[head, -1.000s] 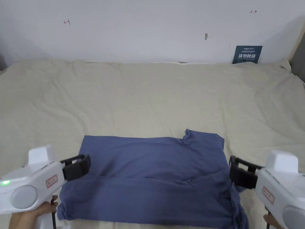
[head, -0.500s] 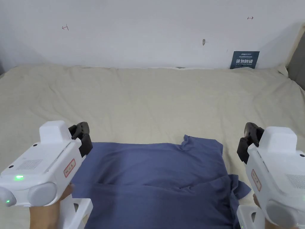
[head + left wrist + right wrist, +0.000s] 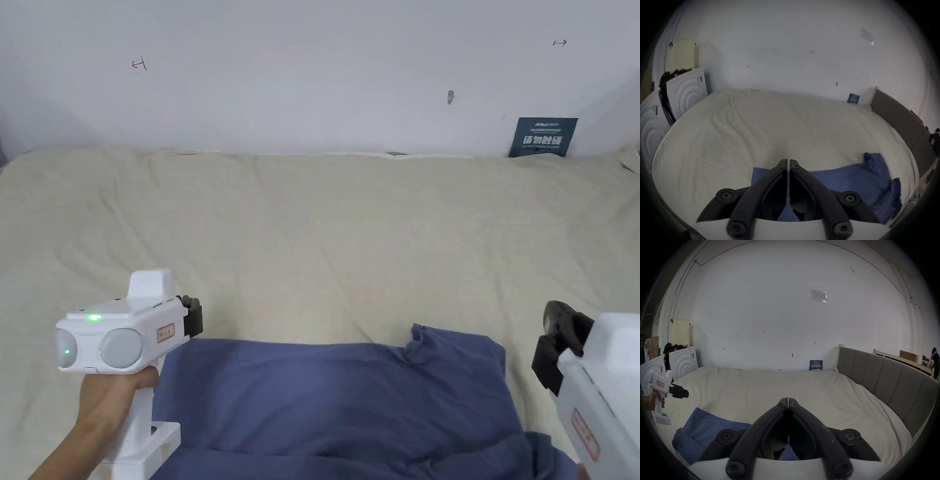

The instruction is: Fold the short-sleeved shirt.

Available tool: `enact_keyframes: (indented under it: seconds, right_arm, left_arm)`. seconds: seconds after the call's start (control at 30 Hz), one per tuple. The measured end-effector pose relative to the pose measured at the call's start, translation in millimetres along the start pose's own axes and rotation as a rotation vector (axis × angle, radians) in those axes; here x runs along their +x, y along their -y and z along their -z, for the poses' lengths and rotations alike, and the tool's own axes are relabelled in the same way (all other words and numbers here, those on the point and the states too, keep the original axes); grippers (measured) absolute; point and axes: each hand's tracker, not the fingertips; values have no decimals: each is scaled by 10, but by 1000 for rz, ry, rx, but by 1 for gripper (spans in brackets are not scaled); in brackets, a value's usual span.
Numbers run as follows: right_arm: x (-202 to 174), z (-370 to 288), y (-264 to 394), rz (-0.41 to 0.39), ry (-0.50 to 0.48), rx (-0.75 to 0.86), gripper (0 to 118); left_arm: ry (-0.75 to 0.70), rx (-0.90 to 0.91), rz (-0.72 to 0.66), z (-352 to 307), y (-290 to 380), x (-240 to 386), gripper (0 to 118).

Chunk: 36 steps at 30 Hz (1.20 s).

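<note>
Where the head view runs out at its lower edge, cut off: near part of the blue shirt (image 3: 337, 400), folded on the cream bed (image 3: 325, 237). Left gripper (image 3: 788, 160) raised over the shirt's far left corner, jaws pressed together, nothing between them. Right gripper (image 3: 788, 398) likewise closed and empty, off the shirt's right edge. Collar bump (image 3: 415, 334) hard to make out.

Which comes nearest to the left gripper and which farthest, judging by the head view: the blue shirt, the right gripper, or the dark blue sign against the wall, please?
From the left gripper:
1. The blue shirt, lying on the bed just below and beside its shut jaws.
2. The right gripper, across the shirt at the right edge.
3. The dark blue sign, far back right, against the wall.
</note>
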Motion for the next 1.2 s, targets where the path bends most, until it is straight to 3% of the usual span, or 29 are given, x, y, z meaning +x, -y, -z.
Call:
enact_keyframes:
  seconds: [0.03,0.07,0.1,0.13,0.17,0.2,0.27,0.33,0.37,0.43,0.53,0.57,0.6,0.63,0.67,0.8,0.83,0.97,1.03,1.2]
  right_arm:
    - [-8,77,18,-1,1,-8,1]
    - [-14,152,37,-1,1,-21,1]
    - [-18,214,57,0,1,-30,1]
    - [-24,282,78,-1,5,-40,2]
    - [-31,350,102,-5,9,-53,2]
    - [-37,417,127,-11,13,-64,2]
    - [-28,529,175,-12,17,-83,2]
    - [-26,628,211,-4,18,-105,2]
    - [-24,666,228,-2,18,-110,2]
    - [-13,718,247,0,25,-127,2]
    - [46,814,271,38,15,-160,2]
    - [63,865,274,40,18,-171,5]
    - [82,923,282,46,16,-184,11]
    - [122,1027,300,55,19,-212,17]
    - [183,1144,329,69,20,-239,26]
    - [289,1707,481,55,29,-397,104]
    - [298,1835,540,44,36,-427,112]
    - [206,2286,807,-44,64,-604,113]
    - [180,2446,965,-27,63,-671,109]
    - [-79,2284,1037,-48,14,-704,67]
  left_arm:
    - [-8,-44,-12,184,-13,-72,16]
    - [-18,-76,-49,337,3,-167,32]
    - [-17,-104,-79,481,10,-239,67]
    - [-21,-151,-108,637,18,-313,91]
    - [-30,-189,-138,770,53,-375,108]
    - [-38,-216,-136,882,88,-426,115]
    - [-68,-226,-120,1047,155,-473,110]
    - [-106,-272,-106,1154,234,-492,96]
    - [-105,-302,-102,1231,269,-506,84]
    - [-118,-348,-75,1344,341,-498,75]
    - [-128,-291,-12,1267,383,-384,64]
    - [-114,-284,-8,1235,382,-341,53]
    - [-84,-272,20,1216,391,-350,23]
    - [-72,-270,39,1213,398,-321,3]
    - [-65,-278,35,1201,397,-298,3]
    - [-80,-172,57,993,311,-240,3]
    - [-57,-156,43,906,276,-236,3]
    - [0,-126,57,629,176,-207,3]
    - [4,-115,67,548,127,-218,3]
    - [5,-109,54,451,106,-265,3]
